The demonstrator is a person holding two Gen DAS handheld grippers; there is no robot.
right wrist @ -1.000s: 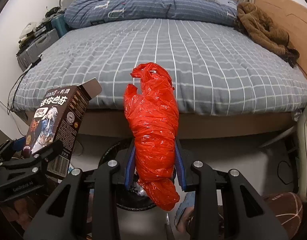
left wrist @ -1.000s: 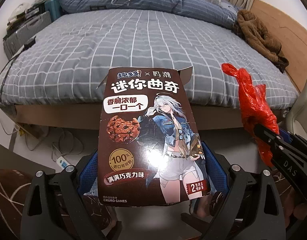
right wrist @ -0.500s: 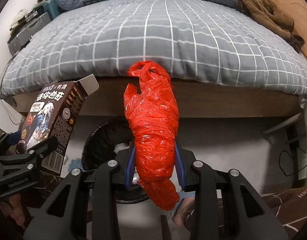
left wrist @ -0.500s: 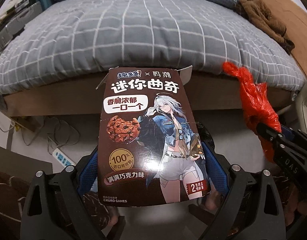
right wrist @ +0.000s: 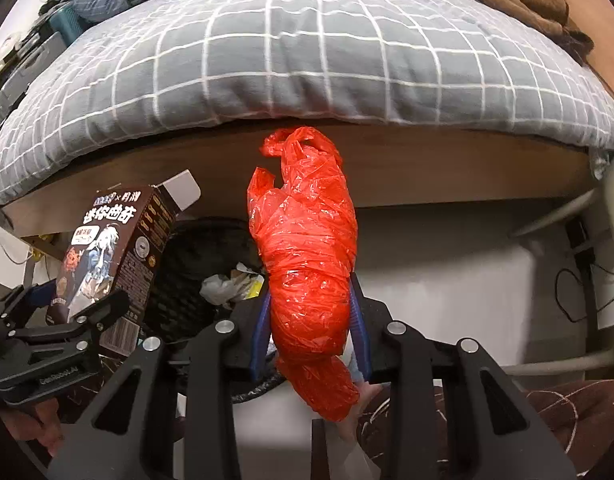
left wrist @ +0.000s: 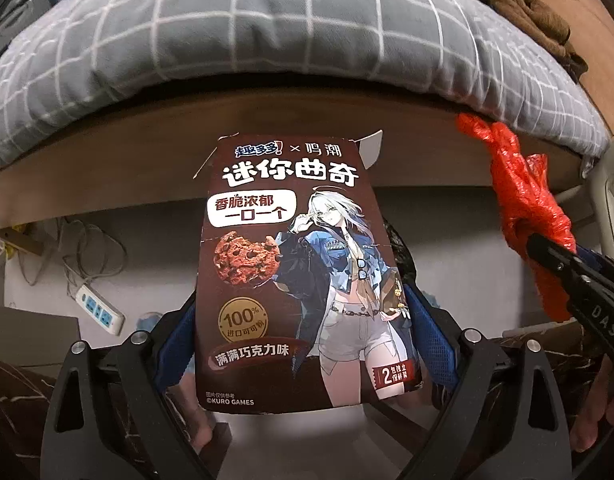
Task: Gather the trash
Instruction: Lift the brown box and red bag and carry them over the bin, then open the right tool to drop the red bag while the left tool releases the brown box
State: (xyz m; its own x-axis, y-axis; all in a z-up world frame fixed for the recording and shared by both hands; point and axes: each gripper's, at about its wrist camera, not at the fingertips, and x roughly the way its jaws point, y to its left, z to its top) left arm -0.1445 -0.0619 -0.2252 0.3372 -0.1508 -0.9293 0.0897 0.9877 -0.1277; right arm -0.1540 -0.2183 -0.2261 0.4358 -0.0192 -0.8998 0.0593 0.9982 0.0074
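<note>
Trash bin (right wrist: 203,276) sits below-left of right gripper (right wrist: 311,320), nearer left gripper (left wrist: 303,340); jaws clamp red bag (right wrist: 307,264) & cookie box (left wrist: 303,264) upright.

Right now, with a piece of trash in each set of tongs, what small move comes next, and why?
Probably ease the right tongs down and leftward over the round black mesh bin, then release. They grip the crumpled red plastic bag, and the bin, already holding scraps, sits below and left of it. The left tongs hold the brown cookie box for afterwards.
</note>
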